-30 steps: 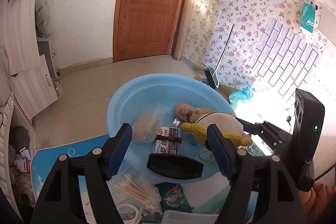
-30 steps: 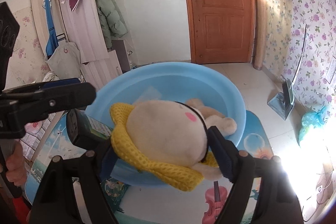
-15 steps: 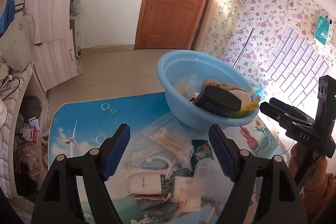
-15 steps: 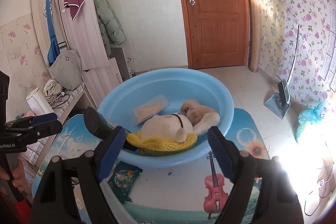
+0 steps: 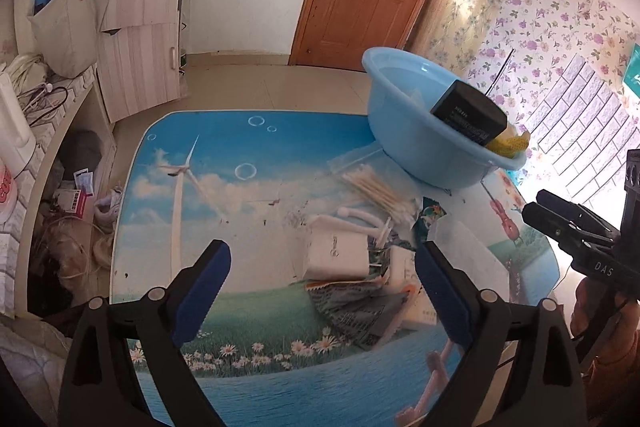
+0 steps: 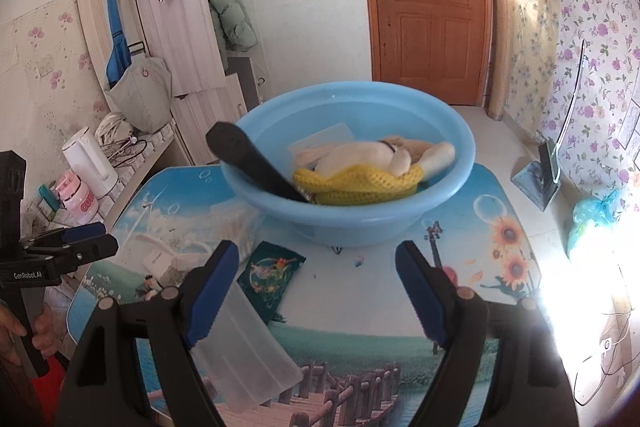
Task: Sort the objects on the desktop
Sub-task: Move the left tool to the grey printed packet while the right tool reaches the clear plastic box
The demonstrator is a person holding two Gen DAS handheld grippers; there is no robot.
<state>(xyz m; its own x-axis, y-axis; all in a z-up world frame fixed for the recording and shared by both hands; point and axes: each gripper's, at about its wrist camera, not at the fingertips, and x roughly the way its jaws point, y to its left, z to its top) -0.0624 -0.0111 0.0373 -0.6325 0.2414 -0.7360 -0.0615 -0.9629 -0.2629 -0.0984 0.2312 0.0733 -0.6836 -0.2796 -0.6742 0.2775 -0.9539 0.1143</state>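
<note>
Left hand-held gripper (image 5: pixel 322 287) jaws are opening, empty, above the white box (image 5: pixel 338 255); right hand-held gripper (image 6: pixel 316 291) stands wide, empty, near the blue basin (image 6: pixel 400 223).

Printed table (image 5: pixel 192 187), blue basin (image 6: pixel 360 223), swabs (image 5: pixel 380 191), packets (image 6: pixel 270 277)

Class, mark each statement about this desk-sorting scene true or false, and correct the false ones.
1. The plush toy lies inside the blue basin. True.
2. The black box lies flat on the table mat. False: it leans on the basin's rim, partly inside.
3. The right tool grips the plush toy. False: its jaws are open with nothing between them.
4. A bag of cotton swabs lies on the mat beside the basin. True.
5. The basin stands on the floor. False: it stands on the table.
</note>
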